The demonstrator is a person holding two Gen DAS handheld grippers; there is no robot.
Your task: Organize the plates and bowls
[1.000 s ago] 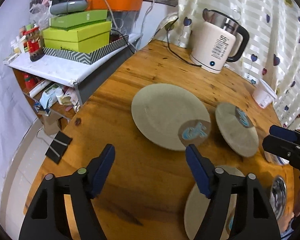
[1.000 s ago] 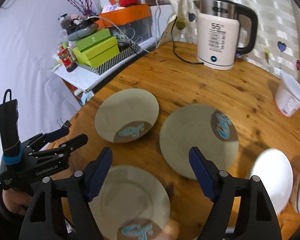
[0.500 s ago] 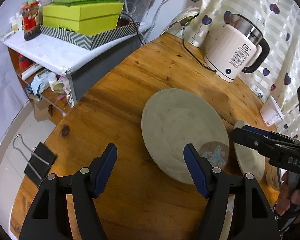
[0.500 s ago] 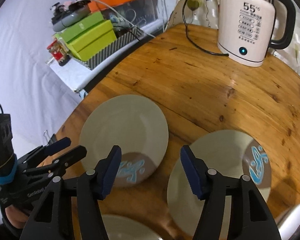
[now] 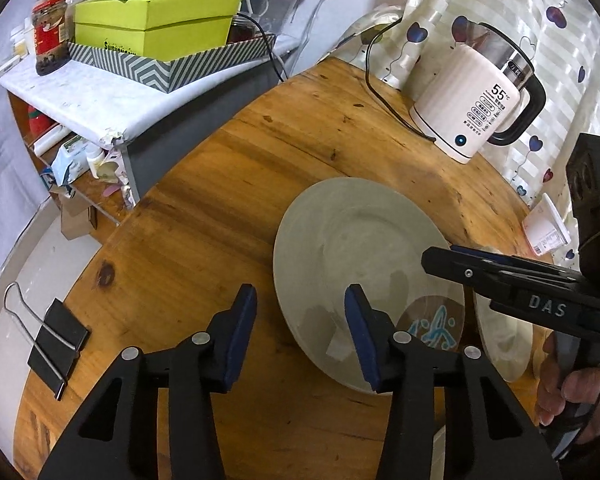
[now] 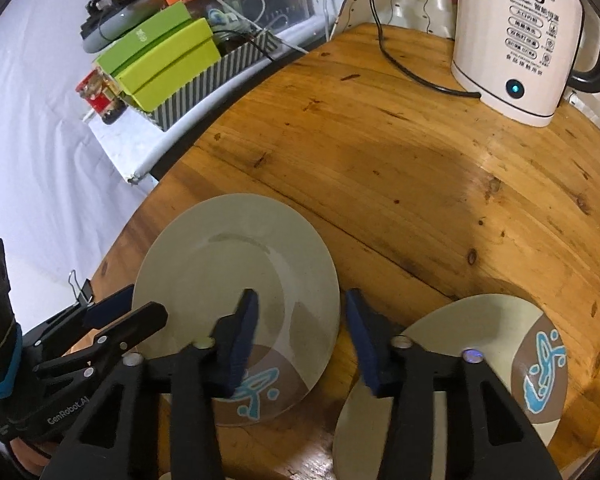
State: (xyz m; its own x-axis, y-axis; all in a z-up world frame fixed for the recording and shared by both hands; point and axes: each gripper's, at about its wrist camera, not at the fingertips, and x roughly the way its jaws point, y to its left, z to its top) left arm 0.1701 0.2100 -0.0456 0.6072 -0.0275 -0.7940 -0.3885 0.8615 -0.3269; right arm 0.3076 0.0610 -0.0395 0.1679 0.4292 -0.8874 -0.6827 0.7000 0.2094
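A large grey-green plate (image 5: 360, 264) with a brown patch and blue drawing lies on the round wooden table (image 5: 220, 208); it also shows in the right wrist view (image 6: 236, 288). A second like plate (image 6: 480, 360) lies to its right, seen edge-on in the left wrist view (image 5: 504, 344). My left gripper (image 5: 300, 320) is open, straddling the first plate's near-left rim. My right gripper (image 6: 300, 328) is open, straddling that plate's right rim; it shows in the left wrist view (image 5: 456, 258). The left gripper shows in the right wrist view (image 6: 136, 312).
A white electric kettle (image 5: 476, 112) with its cord stands at the table's back. A white cup (image 5: 546, 224) is at the right edge. A black binder clip (image 5: 56, 340) lies at the table's left edge. A shelf with green boxes (image 5: 152, 28) stands beyond the table.
Both grippers have moved forward and down to the large plate. The left one has narrowed its opening and now straddles the near-left rim; the right one now straddles the right rim.
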